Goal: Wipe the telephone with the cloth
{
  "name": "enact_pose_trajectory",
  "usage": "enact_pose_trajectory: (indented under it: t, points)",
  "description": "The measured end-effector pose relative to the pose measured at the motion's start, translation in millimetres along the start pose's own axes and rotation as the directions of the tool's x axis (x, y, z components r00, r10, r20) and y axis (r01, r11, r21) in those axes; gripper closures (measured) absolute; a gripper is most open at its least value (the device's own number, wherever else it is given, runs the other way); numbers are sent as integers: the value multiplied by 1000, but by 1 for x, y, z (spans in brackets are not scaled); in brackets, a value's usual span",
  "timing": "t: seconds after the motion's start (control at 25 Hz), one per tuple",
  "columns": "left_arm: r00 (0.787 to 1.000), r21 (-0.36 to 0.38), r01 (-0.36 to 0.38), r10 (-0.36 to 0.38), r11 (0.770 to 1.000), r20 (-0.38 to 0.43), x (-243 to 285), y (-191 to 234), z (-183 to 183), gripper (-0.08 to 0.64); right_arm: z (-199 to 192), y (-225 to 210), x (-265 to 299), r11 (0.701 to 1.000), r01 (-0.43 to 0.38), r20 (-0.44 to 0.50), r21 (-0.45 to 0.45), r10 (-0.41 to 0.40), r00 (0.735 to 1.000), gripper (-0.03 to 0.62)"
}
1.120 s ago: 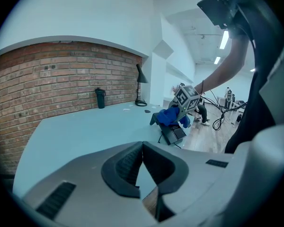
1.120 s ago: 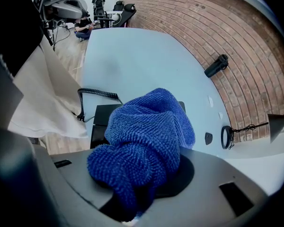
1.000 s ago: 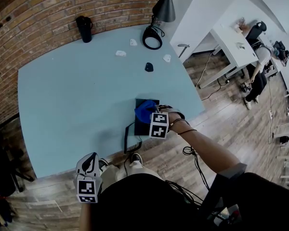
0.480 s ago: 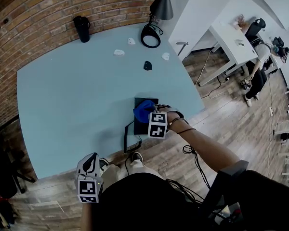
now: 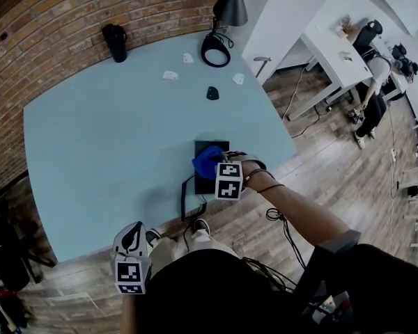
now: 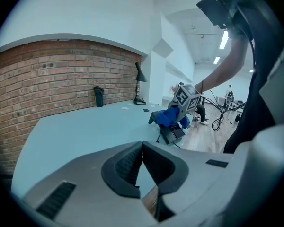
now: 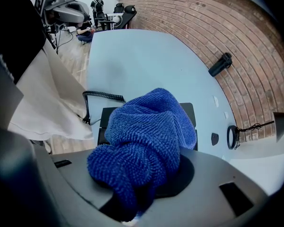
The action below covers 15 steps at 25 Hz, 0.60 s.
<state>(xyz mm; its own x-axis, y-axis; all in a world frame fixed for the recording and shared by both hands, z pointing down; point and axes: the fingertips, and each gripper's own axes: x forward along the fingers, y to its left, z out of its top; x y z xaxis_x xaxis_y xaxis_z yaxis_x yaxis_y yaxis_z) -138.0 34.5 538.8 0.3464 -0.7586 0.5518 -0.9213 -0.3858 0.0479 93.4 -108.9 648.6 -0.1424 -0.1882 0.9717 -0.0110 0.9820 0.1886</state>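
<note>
covering the telephone (image 5: 213,147), cloth (image 5: 207,160) (clamped in right tongs (image 5: 214,168)) lies beside cord (image 7: 102,96).

No word, brand or number is legible anywhere. The cube (image 5: 229,180) on the right gripper (image 5: 219,168) and the cube (image 5: 129,275) on the left gripper (image 6: 143,167) bear only black-and-white square markers (patterns, not lettering).

Head cam sat above person, faced steeply down on table (image 5: 111,152); whole top in frame, seen from far. Left gripper cam rode low off table's near edge, faced across top toward brick wall (image 6: 61,74); caught right gripper (image 6: 180,110) at telephone (image 6: 176,134), mid-distance. Right gripper cam sat close over telephone, cloth (image 7: 146,141) filled centre; faced same wall, left gripper (image 7: 68,11) in top-left corner. All three shared table, telephone, black bottle (image 5: 114,42), lamp (image 5: 231,9).
</note>
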Motion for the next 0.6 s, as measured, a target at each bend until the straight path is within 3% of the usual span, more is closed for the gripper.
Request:
enact_pose_trajectory:
  t: [0.6]
  points:
    - [1000, -8, -3, 3, 1000, -4, 2, 4, -2, 538, 3, 16, 4, 1000, -25, 17, -4, 25, 1000, 445]
